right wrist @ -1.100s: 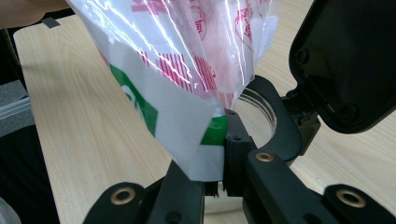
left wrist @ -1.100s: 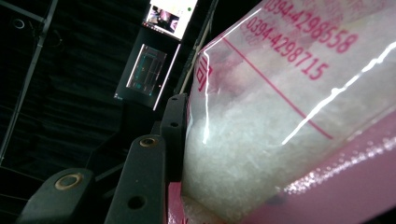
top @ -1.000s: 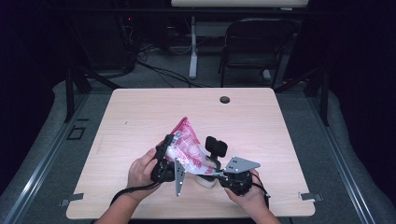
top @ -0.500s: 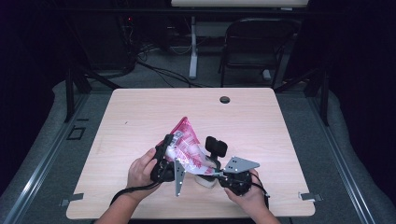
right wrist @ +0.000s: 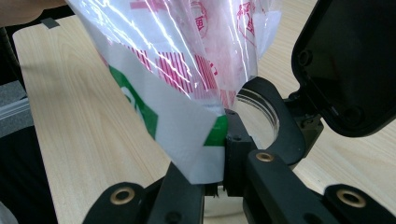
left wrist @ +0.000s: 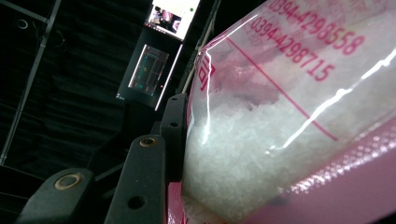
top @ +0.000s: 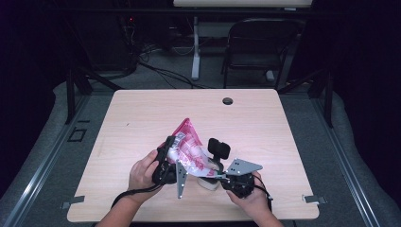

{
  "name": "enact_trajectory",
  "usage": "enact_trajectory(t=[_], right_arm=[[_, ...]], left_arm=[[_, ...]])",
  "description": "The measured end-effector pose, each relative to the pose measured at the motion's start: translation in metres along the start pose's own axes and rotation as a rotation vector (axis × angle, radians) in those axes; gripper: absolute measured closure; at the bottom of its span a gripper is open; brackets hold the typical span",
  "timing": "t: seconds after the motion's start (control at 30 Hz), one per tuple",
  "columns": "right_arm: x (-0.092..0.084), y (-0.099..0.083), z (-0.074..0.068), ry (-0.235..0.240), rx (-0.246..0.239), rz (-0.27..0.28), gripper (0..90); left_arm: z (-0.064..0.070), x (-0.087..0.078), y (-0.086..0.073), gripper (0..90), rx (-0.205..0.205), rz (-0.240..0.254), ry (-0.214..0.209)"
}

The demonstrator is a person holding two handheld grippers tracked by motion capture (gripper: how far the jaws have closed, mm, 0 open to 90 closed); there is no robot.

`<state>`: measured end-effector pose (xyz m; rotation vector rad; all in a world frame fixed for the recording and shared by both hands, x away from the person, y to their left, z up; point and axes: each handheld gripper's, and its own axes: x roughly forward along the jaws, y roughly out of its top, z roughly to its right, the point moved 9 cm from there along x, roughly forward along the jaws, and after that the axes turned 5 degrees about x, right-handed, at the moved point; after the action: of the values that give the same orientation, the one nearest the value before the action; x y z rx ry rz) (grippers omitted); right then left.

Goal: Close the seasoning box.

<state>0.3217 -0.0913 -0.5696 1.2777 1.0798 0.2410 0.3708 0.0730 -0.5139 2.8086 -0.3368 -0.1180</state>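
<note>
Left gripper [top: 171,146] clamps the clear pink-printed plastic bag [top: 189,146] of white granules. Right gripper [right wrist: 219,135] pinches its corner shut, above the wooden table [top: 265,123].

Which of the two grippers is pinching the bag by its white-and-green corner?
The right gripper: its jaws are shut on the bag's white-and-green corner. The left gripper instead presses on the bag's clear, pink-printed part with white grains.

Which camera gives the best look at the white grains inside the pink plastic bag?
The left gripper view: the white grains sit close up behind the clear film of the pink plastic bag. The right gripper view shows the bag's printed corner pinched in the right gripper. The high view shows the whole bag small, grains indistinct.
</note>
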Motion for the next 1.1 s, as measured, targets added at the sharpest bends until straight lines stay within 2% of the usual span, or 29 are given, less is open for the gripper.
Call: enact_trajectory(t=[1.1], right_arm=[[0.0008,0.0002,0.0014,-0.006,0.001,-0.001,87.7]], left_arm=[[-0.0013,-0.001,0.0004,66.8,-0.003,0.002,0.005]])
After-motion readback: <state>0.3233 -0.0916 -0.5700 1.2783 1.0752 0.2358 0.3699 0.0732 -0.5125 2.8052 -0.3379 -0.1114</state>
